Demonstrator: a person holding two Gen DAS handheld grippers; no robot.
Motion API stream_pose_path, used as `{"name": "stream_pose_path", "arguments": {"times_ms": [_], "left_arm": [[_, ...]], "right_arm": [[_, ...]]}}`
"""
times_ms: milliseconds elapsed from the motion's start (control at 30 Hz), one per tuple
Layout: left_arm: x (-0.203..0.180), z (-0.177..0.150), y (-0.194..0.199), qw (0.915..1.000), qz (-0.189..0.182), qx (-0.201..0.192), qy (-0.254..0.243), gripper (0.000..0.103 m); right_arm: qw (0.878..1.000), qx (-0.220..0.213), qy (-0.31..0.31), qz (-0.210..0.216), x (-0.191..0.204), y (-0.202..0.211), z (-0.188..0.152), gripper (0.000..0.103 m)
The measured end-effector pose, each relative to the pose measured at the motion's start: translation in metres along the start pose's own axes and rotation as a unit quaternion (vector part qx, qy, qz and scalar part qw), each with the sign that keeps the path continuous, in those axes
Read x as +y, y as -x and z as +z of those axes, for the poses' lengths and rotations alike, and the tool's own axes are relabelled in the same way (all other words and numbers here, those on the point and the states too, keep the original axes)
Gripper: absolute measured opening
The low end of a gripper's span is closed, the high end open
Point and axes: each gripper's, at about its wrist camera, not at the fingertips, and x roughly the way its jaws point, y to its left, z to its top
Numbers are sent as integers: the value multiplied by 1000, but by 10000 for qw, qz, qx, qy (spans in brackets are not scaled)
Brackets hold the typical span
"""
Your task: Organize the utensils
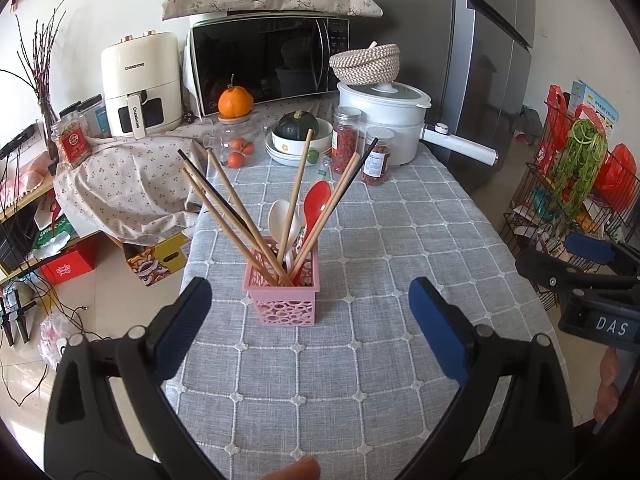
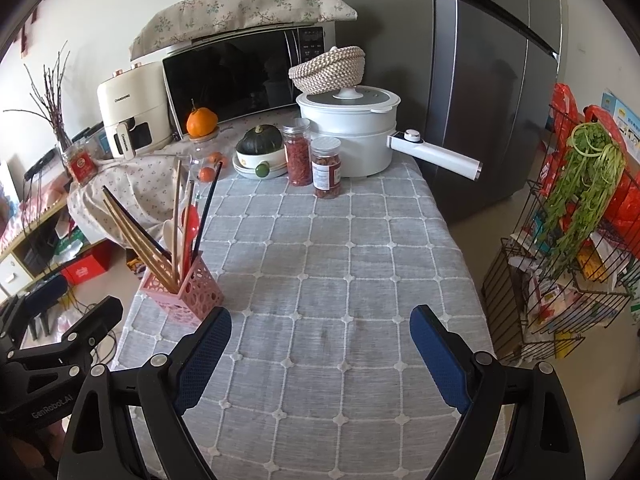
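The pink holder (image 1: 282, 294) stands on the grey surface (image 1: 380, 240), already keeping the chopsticks (image 1: 236, 216) and, it seems, 2 spoons (image 1: 316, 204). Left gripper (image 1: 310, 320) and right gripper (image 2: 320, 354) are both wide, empty; nothing loose remains.

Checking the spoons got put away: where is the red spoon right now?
The red spoon stands in the pink basket, dead ahead in the left wrist view, beside the white spoon among the chopsticks.
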Motion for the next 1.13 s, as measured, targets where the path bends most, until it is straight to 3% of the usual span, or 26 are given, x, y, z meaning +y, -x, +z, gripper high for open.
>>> {"name": "stream_pose_path", "arguments": {"times_ms": [1133], "left_arm": [[-1,-1,0,10000,-11,2,6,99]], "right_arm": [[9999,51,-94,22,-5,-3,-2,92]]}}
